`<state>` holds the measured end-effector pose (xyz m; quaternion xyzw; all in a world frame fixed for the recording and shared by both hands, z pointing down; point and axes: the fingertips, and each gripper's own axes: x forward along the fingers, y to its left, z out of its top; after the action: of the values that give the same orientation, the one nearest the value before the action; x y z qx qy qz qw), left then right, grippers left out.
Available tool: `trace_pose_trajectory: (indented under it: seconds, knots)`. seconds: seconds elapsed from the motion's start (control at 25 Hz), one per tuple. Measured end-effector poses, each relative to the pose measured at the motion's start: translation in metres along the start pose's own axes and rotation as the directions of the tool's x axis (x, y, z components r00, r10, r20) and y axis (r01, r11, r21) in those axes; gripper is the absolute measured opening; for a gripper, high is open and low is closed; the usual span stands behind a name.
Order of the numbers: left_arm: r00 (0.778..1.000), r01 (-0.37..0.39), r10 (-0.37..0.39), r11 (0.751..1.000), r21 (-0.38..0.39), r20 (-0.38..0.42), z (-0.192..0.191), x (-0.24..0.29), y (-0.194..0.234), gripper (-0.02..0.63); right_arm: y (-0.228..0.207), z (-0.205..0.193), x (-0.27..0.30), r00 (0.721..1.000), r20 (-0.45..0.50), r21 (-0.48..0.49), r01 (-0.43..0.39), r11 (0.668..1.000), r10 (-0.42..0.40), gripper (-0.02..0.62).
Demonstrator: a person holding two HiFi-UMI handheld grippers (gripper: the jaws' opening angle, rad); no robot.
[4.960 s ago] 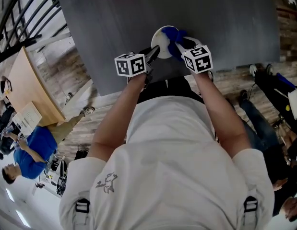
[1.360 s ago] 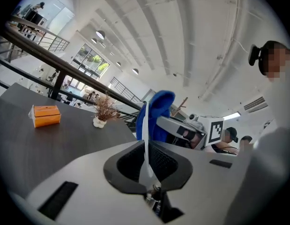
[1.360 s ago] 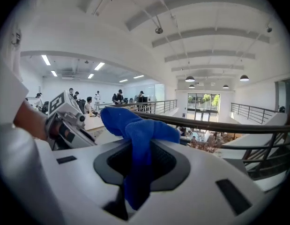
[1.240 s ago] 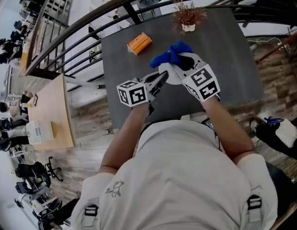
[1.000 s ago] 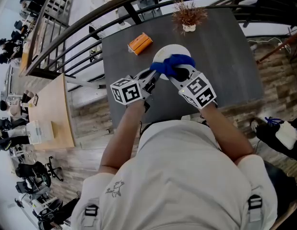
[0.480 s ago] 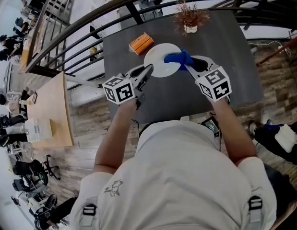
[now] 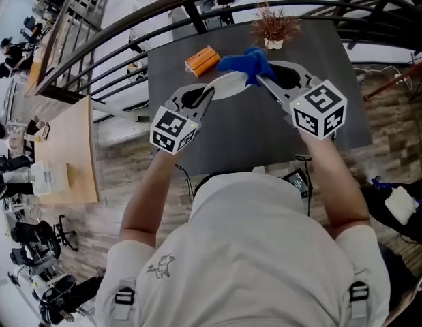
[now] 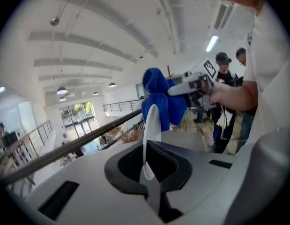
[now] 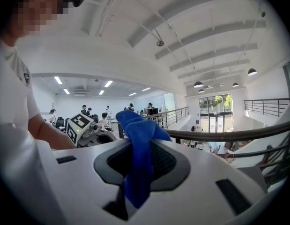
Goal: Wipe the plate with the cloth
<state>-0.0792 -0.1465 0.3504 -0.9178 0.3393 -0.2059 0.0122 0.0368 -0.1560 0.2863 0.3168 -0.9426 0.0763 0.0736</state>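
- Left gripper (image 7: 209, 92): jaws pressed together on the rim of the white plate (image 7: 230, 84). In the left gripper view the plate (image 8: 151, 125) stands edge-on, its lower rim pinched where the jaws meet.
- Plate is held up off the dark table (image 7: 265, 138), between the two grippers, and tilted so that mostly its edge shows from the head view.
- Right gripper (image 7: 260, 78): jaws clamped on the blue cloth (image 7: 243, 62). In the right gripper view a fold of the cloth (image 9: 140, 158) hangs down between the pads and bunches above them.
- Cloth sits against the upper part of the plate, on the side facing the right gripper (image 8: 191, 85).
- On the table beyond: an orange box (image 7: 201, 60) to the left and a small potted plant (image 7: 270, 27) near the far edge, both well apart from the plate.
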Motion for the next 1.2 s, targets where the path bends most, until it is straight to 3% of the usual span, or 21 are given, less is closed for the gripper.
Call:
trace_pose_trajectory:
  seconds: [0.08, 0.2, 0.28, 0.36, 0.48, 0.6, 0.8, 1.0, 1.2]
  knots:
    - [0.999, -0.031, 0.033, 0.987, 0.158, -0.01, 0.005, -0.002, -0.001, 0.015, 0.009, 0.014, 0.004, 0.999, 0.016, -0.006, -0.032, 0.999, 0.032, 0.086]
    - [0.998, -0.049, 0.058, 0.929, 0.368, -0.014, 0.012, -0.004, -0.008, 0.015, 0.026, 0.033, 0.009, 0.996, 0.034, -0.029, -0.078, 0.997, 0.079, 0.086]
    - [0.996, -0.061, 0.083, 0.863, 0.501, -0.022, 0.015, -0.005, -0.013, 0.015, 0.04, 0.042, 0.014, 0.993, 0.03, -0.064, -0.11, 0.992, 0.112, 0.086]
    - [0.993, -0.07, 0.111, 0.779, 0.623, -0.027, 0.015, -0.005, -0.017, 0.015, 0.057, 0.045, 0.021, 0.988, 0.008, -0.101, -0.15, 0.983, 0.152, 0.086]
    - [0.991, -0.06, 0.126, 0.663, 0.746, -0.032, 0.019, -0.004, -0.026, 0.015, 0.078, 0.04, 0.031, 0.978, -0.039, -0.134, -0.207, 0.969, 0.204, 0.086]
    - [0.993, -0.066, 0.121, 0.57, 0.819, -0.004, 0.029, -0.003, -0.035, 0.015, 0.087, 0.021, 0.039, 0.967, -0.099, -0.133, -0.248, 0.96, 0.236, 0.086]
    - [0.992, -0.108, 0.111, 0.442, 0.89, 0.065, 0.043, -0.013, -0.036, 0.016, 0.076, -0.007, 0.033, 0.959, -0.146, -0.061, -0.256, 0.965, 0.245, 0.087]
    - [0.99, -0.138, 0.05, 0.385, 0.912, 0.129, 0.054, -0.037, -0.045, 0.015, 0.035, -0.035, 0.008, 0.959, -0.196, 0.062, -0.197, 0.978, 0.205, 0.086]
    - [0.982, -0.127, -0.089, 0.324, 0.937, 0.164, 0.074, -0.052, -0.086, 0.016, 0.007, -0.053, 0.009, 0.943, -0.255, 0.119, -0.19, 0.975, 0.215, 0.086]
